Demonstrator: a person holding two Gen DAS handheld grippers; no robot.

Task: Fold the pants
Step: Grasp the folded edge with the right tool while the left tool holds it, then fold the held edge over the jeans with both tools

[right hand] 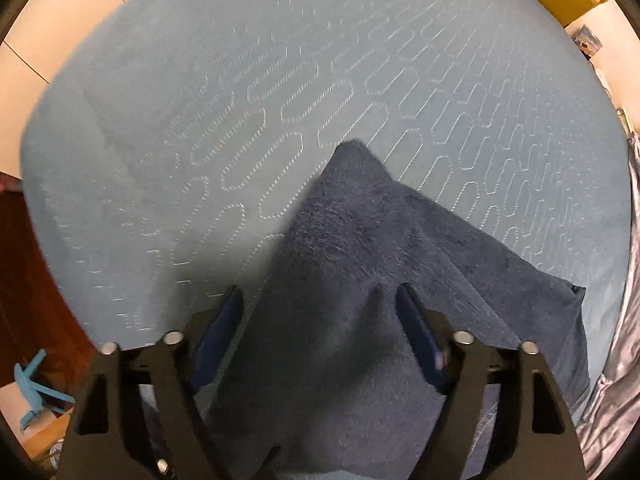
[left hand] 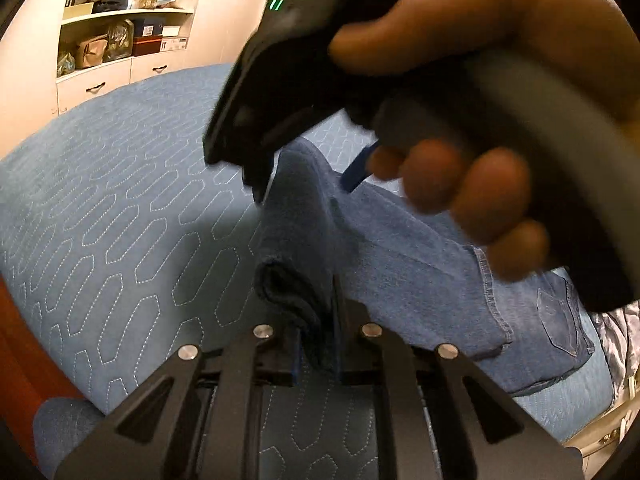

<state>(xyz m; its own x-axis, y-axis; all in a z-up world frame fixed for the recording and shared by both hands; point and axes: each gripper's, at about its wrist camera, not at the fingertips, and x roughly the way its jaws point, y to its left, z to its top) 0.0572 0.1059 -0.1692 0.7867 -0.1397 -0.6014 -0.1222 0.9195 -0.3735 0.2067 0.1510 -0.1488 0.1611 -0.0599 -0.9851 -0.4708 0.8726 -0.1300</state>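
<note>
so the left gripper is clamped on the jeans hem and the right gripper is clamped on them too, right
Not quite. The left gripper is clamped on the jeans, but the right wrist view shows the right gripper open, its pads clear of the denim between them.

Your left gripper (left hand: 318,354): matte black frame of angled linkage bars with triangular cut-outs, four round silver pins across the top, thin translucent blue pads lining the fingers.

Your right gripper (right hand: 320,320): the same black linkage and four silver pins, one more small silver screw low on its left bar, fingers faced with deep blue pads (right hand: 420,336).

Seen from your left wrist camera, the right unit's body is a black moulded housing with two small green indicator lights, a grey curved grip, and blue finger tips. Your right hand (left hand: 472,128) is bare; no sleeve or glove shows.
</note>
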